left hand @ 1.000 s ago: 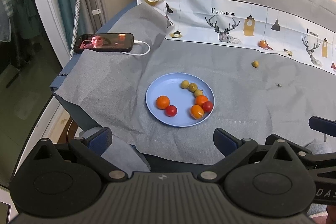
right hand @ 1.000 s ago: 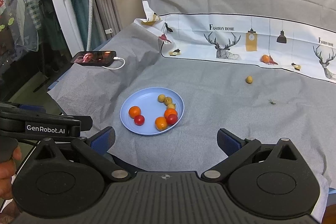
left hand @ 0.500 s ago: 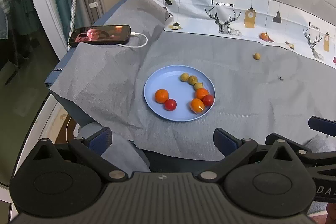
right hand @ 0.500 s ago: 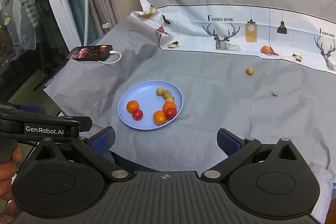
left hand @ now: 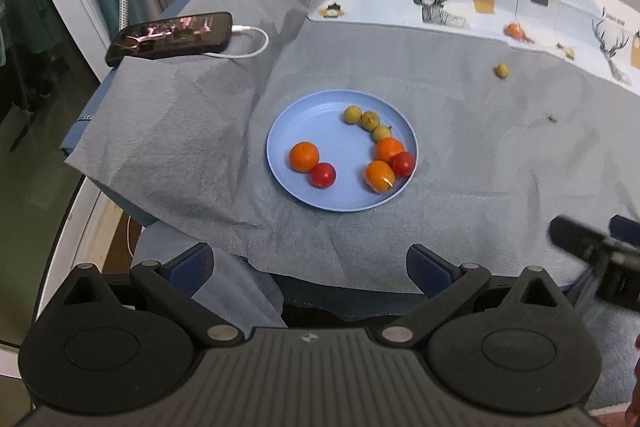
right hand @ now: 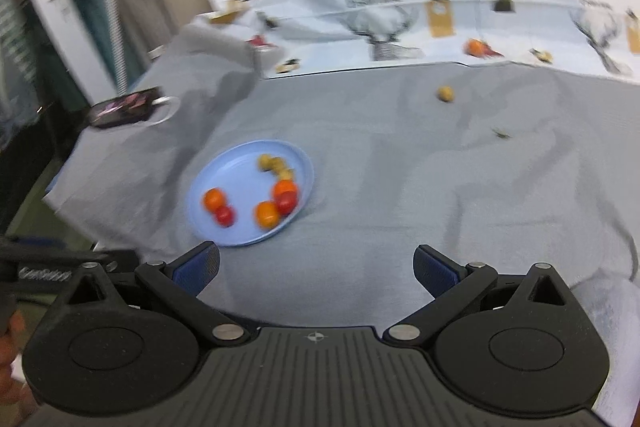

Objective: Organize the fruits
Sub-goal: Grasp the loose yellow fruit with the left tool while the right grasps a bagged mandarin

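Note:
A blue plate on the grey cloth holds several small fruits: orange ones, red ones and a row of yellow-green ones. One yellow-green fruit lies loose on the cloth at the far right. An orange fruit lies further back on the printed cloth. My left gripper is open and empty, short of the plate. My right gripper is open and empty, to the right of the plate; this view is blurred.
A phone with a lit screen and white cable lies at the cloth's far left. A small dark scrap lies right of the plate. The table's edge drops off on the left. The right gripper's body shows at the lower right.
Both grippers have moved forward toward the cloth; the plate now looks closer. The right gripper is swinging right, blurring its view. Both stay open. The fruits have not moved.

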{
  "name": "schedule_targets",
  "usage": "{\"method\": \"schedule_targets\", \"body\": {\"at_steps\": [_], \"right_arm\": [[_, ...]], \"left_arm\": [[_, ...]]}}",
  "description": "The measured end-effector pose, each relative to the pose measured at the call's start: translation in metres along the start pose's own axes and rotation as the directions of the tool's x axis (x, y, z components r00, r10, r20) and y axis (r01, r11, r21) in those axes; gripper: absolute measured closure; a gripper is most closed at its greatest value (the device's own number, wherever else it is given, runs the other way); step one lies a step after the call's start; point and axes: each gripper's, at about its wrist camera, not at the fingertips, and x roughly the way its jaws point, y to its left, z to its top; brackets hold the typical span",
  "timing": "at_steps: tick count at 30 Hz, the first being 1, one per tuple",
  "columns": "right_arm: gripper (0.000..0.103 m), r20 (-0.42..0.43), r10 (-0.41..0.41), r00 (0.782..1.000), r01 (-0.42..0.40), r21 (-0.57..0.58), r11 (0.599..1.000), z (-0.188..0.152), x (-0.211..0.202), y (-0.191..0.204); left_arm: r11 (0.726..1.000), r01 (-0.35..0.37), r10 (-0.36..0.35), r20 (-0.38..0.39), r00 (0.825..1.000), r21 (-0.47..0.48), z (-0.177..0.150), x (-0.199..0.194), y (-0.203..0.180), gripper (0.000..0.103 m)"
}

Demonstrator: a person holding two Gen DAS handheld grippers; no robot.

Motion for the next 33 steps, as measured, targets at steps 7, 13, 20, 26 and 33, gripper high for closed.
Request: {"method": "schedule_targets", "body": {"at_steps": [7,13,20,26,33], "right_arm": [[0.001,0.022,-0.125,0.992,0.121,0.128,0.984,0.021,0.042,-0.064],[0.001,0.103,-0.247,0.964,0.233,0.13,0.964,0.068,0.074,-0.129],[0.001,0.214,-0.306,0.928,0.311,0.012,0.95,0.165,0.153,-0.232],[0.001,0.164,-0.213,0.963,0.22,-0.026,0.975,0.242,0.264,-0.295],[0.001,0.142,-0.173,0.975,0.189,-0.104,0.977,0.292,0.375,-0.292]], "left_arm": [[0.999,-0.015,0.016,-0.046,0.999,0.033,0.04,0.032,-0.03,0.0],[0.993,0.041,-0.043,0.018,0.999,0.108,0.11,0.072,-0.1,0.0],[0.952,0.16,-0.172,0.022,0.985,0.26,0.197,0.181,-0.231,0.0],[0.934,0.222,-0.231,0.001,0.973,0.281,0.239,0.266,-0.301,0.0],[0.939,0.255,-0.246,-0.066,0.967,0.23,0.268,0.33,-0.325,0.001]]}}
